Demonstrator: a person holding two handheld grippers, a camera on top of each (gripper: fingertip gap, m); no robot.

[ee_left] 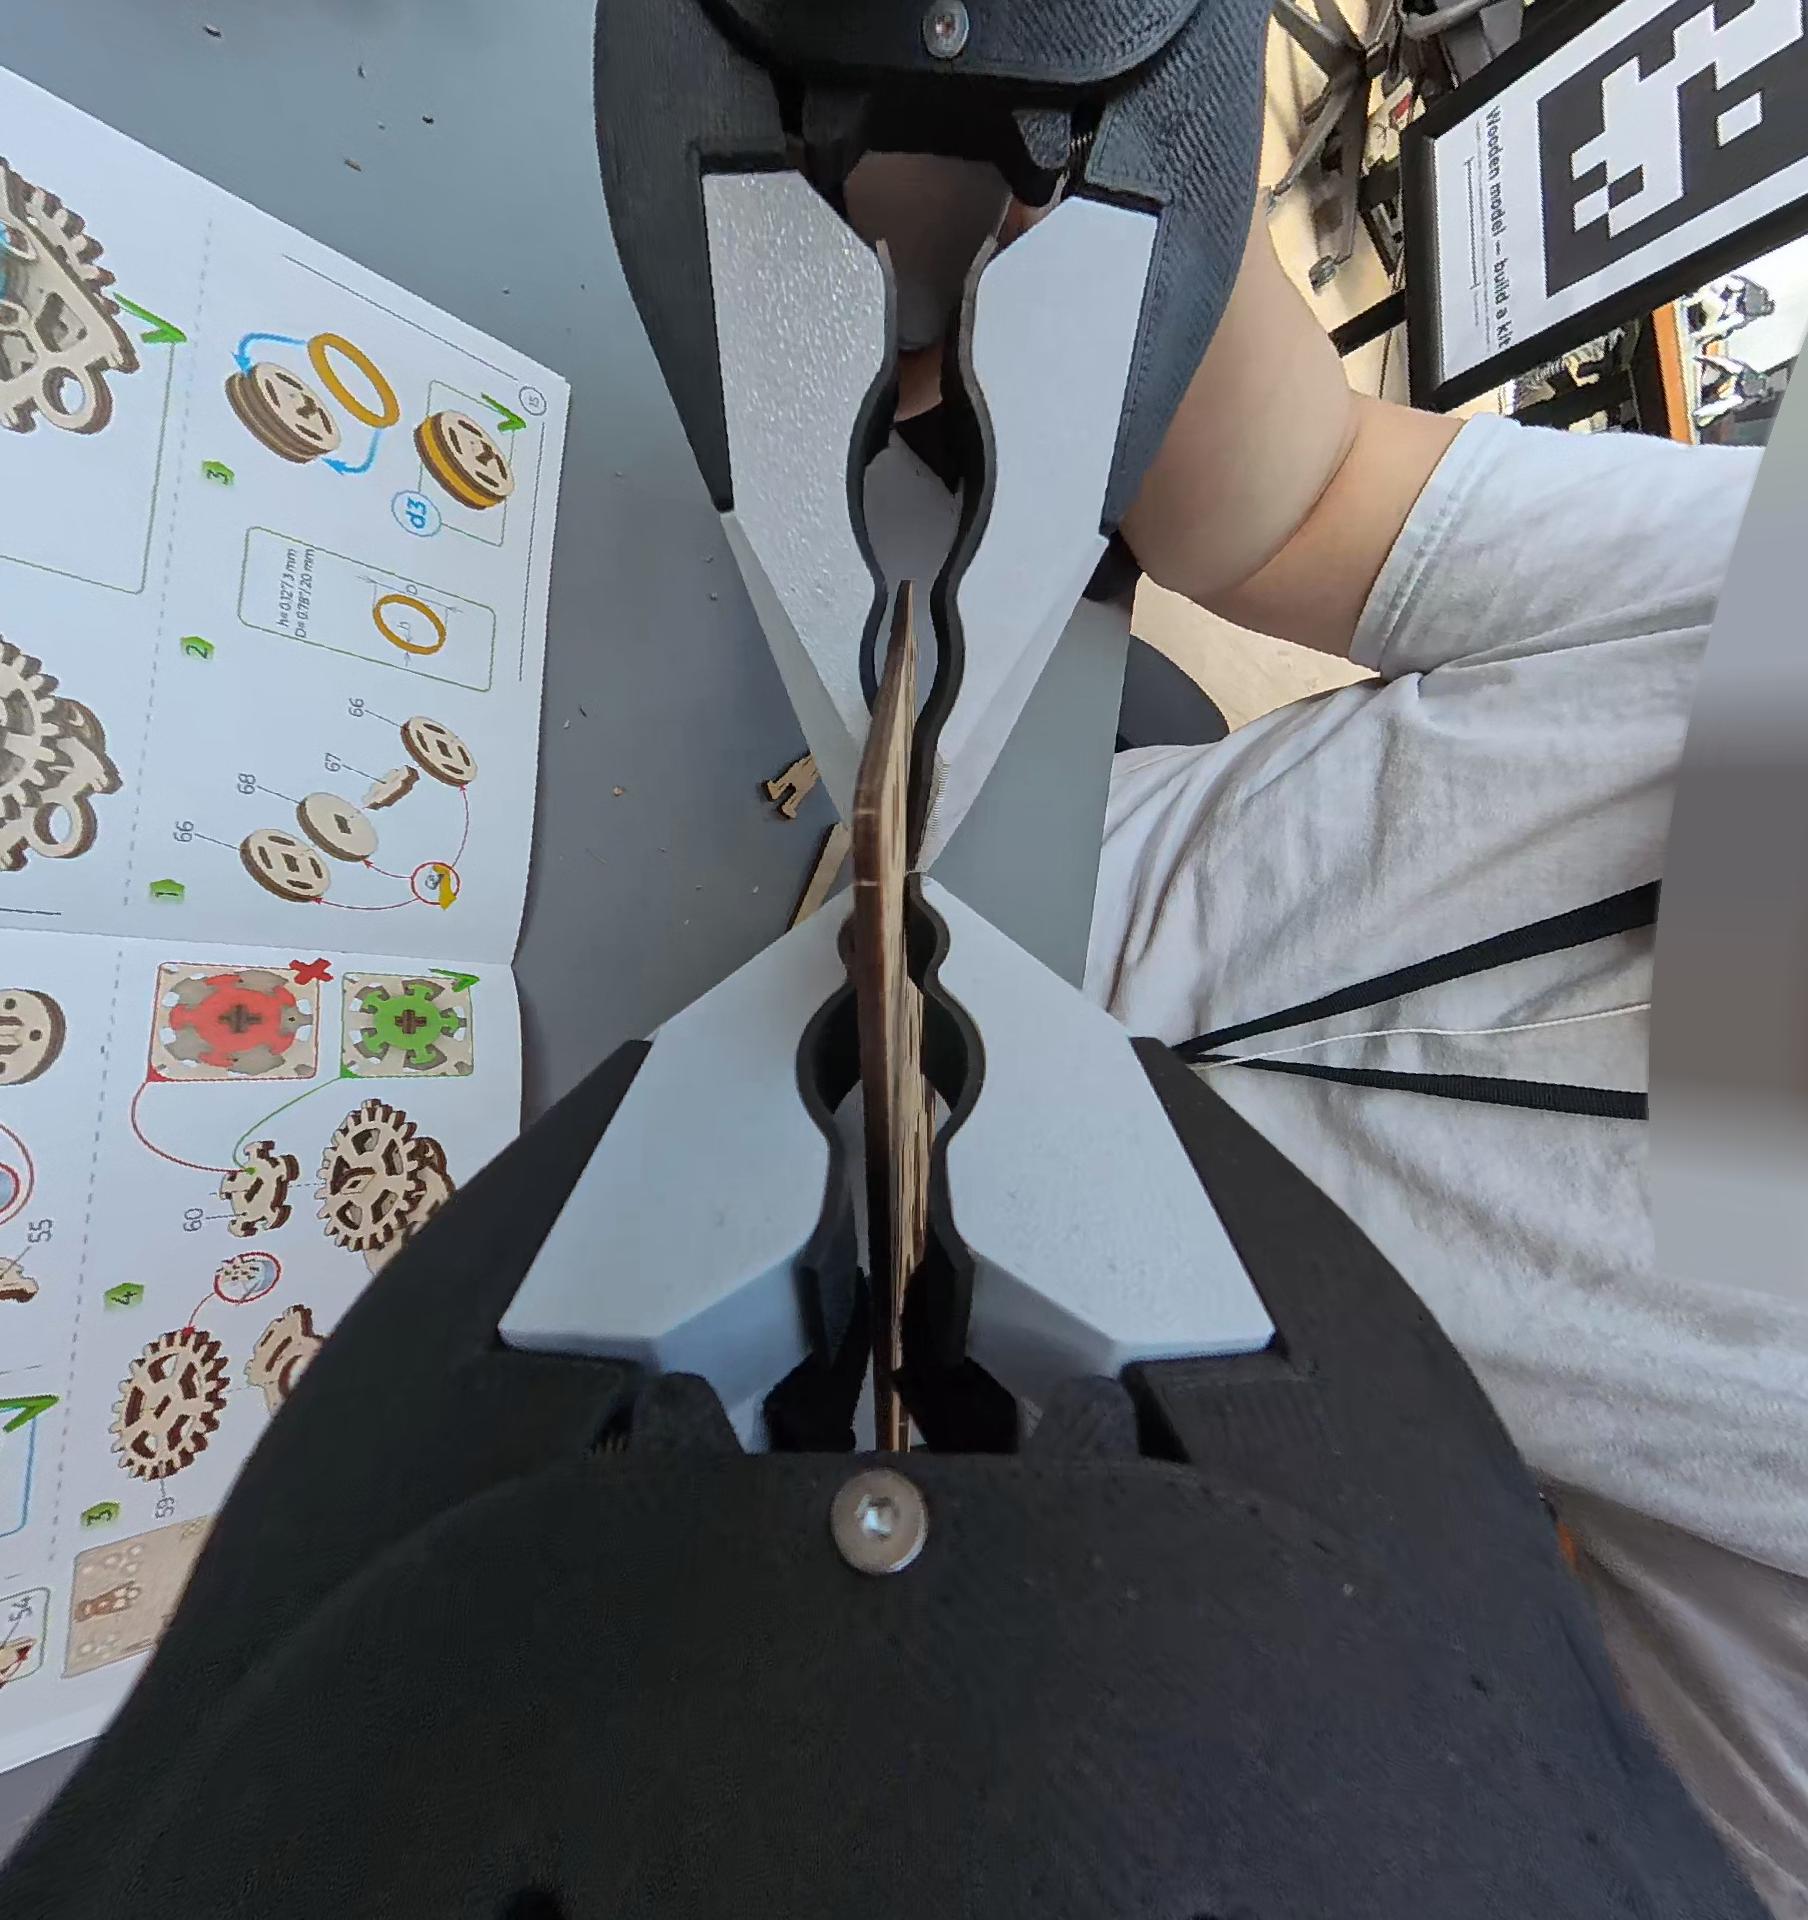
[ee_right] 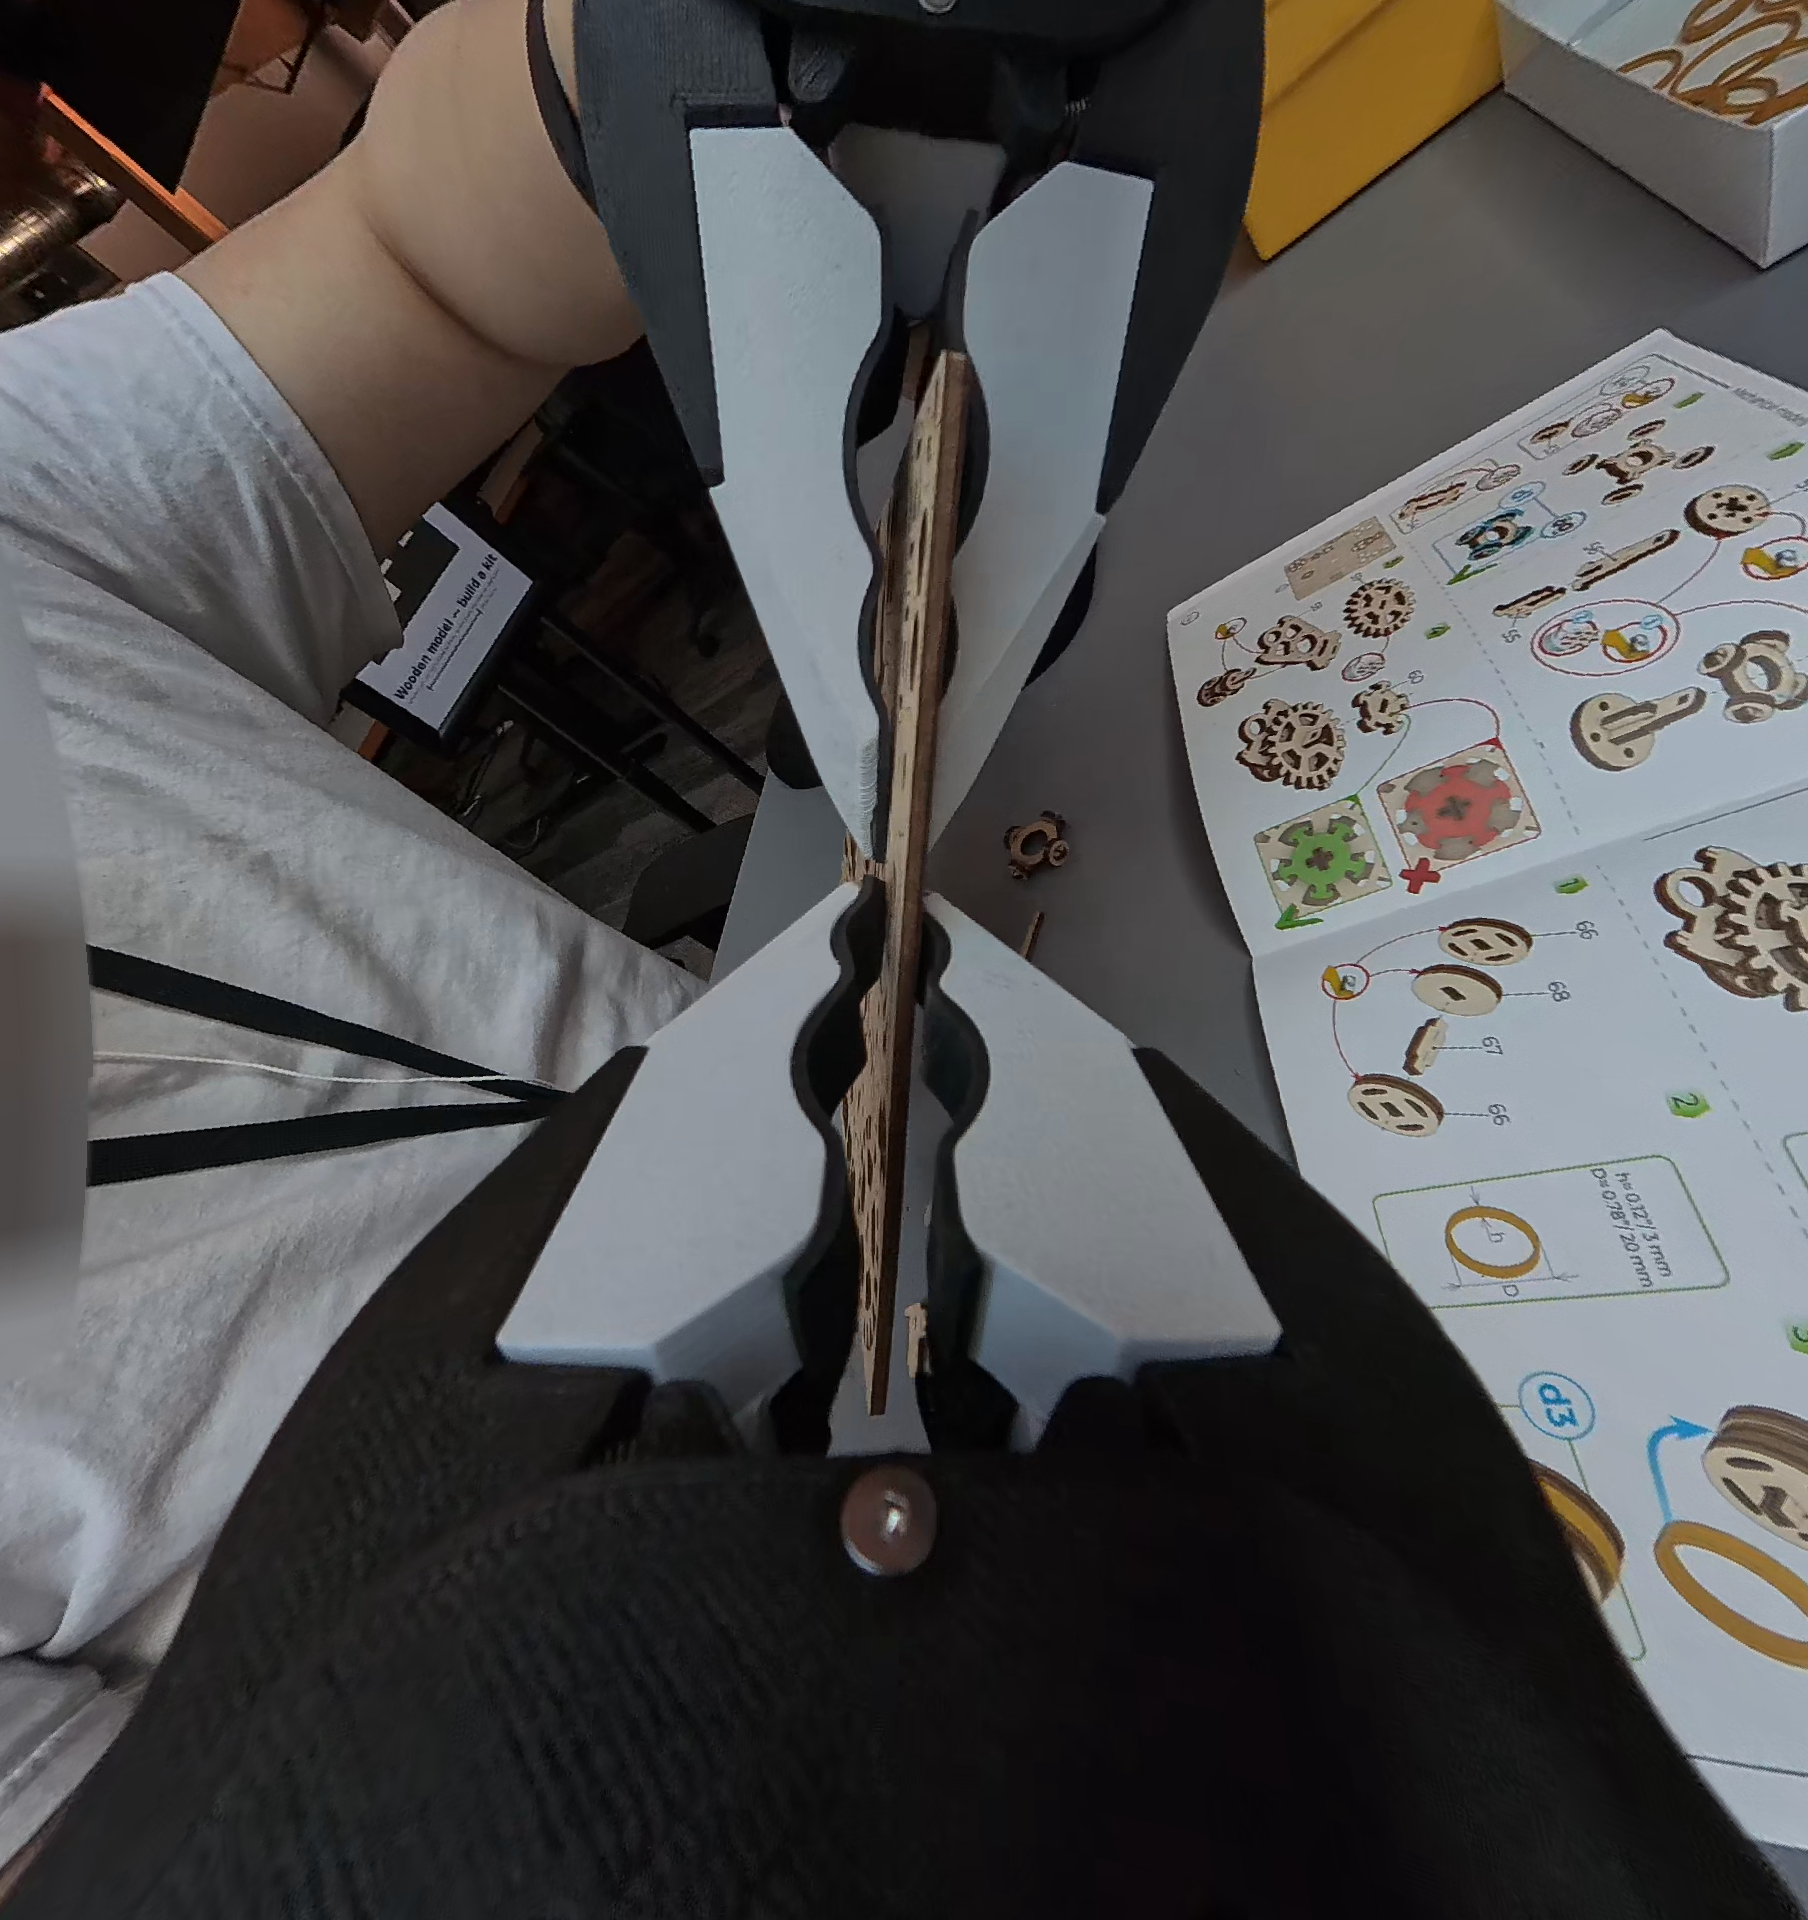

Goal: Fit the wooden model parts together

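At frame centre, a thin wooden sheet [ee_left: 887,997] is pinched edge-on by the left tool [ee_left: 884,883] and right tool [ee_right: 895,883], tip to tip; an instruction sheet [ee_right: 1565,935] is spread on the table [ee_right: 1139,436].

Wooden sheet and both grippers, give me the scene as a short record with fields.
held part: thin wooden sheet, seen edge-on, cut-outs along it
left gripper: shut on the sheet from the near end
right gripper: shut on the same sheet, facing the left one tip to tip
surface: grey table
paper: manual lying open beside the grippers
loose parts: small gear on the table near the tips
boxes: yellow box and white box at the far edge
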